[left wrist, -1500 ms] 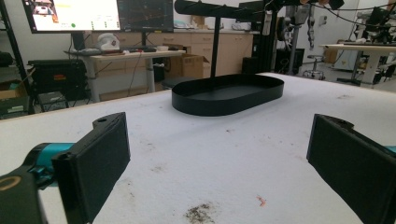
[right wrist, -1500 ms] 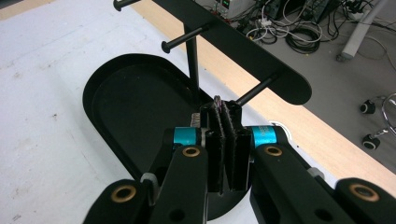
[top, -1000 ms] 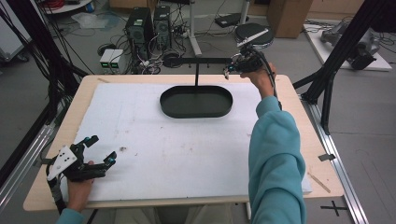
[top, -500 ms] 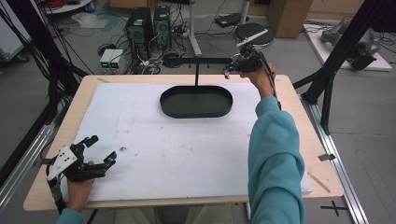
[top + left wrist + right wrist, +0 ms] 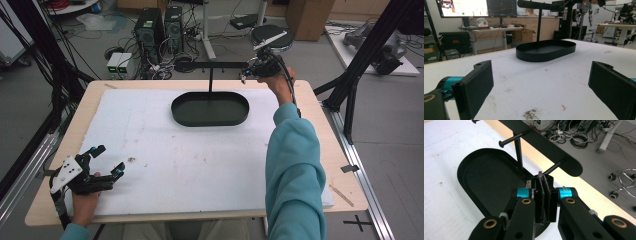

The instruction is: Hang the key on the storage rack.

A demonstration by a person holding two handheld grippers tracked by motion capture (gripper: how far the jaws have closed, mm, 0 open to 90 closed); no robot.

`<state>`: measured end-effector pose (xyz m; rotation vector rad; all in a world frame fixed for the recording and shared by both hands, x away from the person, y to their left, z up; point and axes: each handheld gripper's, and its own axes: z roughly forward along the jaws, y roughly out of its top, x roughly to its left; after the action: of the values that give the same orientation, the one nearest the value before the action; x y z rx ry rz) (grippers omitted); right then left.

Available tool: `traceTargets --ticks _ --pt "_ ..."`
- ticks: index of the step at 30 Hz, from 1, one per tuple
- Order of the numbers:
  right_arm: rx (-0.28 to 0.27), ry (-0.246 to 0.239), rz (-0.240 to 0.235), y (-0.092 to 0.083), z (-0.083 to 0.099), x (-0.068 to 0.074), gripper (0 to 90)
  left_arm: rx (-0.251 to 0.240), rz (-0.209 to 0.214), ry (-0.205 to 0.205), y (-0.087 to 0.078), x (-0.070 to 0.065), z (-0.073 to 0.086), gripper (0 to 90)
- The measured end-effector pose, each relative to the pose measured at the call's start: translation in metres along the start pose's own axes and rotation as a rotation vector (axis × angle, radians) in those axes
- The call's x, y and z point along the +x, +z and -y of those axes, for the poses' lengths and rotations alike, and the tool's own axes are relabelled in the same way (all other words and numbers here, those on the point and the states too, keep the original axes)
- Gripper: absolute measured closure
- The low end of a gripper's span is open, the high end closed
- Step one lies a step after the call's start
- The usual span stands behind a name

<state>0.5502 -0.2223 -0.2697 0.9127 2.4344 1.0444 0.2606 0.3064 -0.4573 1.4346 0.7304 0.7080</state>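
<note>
Nothing had shifted in the last second. Our right tongs (image 5: pixel 543 180) stayed pressed together on a thin item (image 5: pixel 540 173) beside the end peg (image 5: pixel 554 167) of the black stand (image 5: pixel 220 65), so we judged the hanging not yet done. Our left tongs (image 5: pixel 107 160) rested spread on the worktop (image 5: pixel 200 170), and we could read no writing.

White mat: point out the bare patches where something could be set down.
The white mat is bare across its middle, between the black tray and the near edge, and along its left side beyond the left gripper. It is crowded at the far right, where the right gripper meets the stand's crossbar.
</note>
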Motion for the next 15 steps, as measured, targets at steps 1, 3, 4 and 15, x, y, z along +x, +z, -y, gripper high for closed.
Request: traceTargets --ticks 1,3,4,15 --pt "0.001 0.002 0.001 -0.0001 -0.0001 0.0002 88.3 0.0 0.0 -0.001 0.0 0.0 0.0 6.5" --pt "-0.005 0.0 0.002 0.0002 -0.0003 -0.0002 88.3 0.0 0.0 0.0 0.0 0.0 0.0 6.5" --pt "-0.009 -0.006 0.005 0.0005 -0.0005 -0.0005 88.3 0.0 0.0 0.0 0.0 0.0 0.0 6.5" --pt "-0.013 -0.015 0.018 0.0021 -0.0006 -0.0009 88.3 0.0 0.0 -0.001 0.0001 -0.0001 0.0 6.5"
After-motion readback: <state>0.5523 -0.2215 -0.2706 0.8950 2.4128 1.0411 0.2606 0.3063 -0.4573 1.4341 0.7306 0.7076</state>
